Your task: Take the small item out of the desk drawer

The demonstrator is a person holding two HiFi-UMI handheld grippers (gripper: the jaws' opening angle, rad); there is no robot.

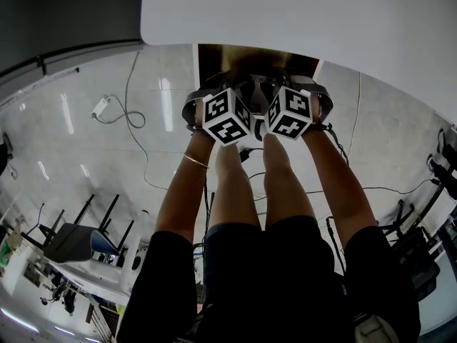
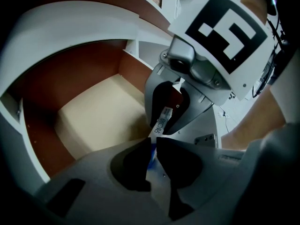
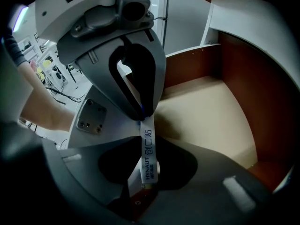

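A thin white plaster strip with blue print (image 3: 148, 149) is stretched between my two grippers above the open desk drawer (image 3: 206, 109). My left gripper (image 2: 153, 144) is shut on one end of the strip (image 2: 161, 123); from the right gripper view its jaws meet on it. The other end lies between the jaws of my right gripper (image 3: 147, 150), which stand apart beside it without pressing. The drawer (image 2: 96, 111) has brown walls and a bare beige bottom. In the head view both grippers, left (image 1: 227, 116) and right (image 1: 289, 113), sit close together under the white desk (image 1: 300, 20).
The white desk top overhangs the drawer, and its white front panels frame the opening (image 2: 70, 22). Cables (image 1: 121, 113) trail over the pale tiled floor. Black chairs (image 1: 71, 238) stand at the lower left; the person's knees fill the bottom middle.
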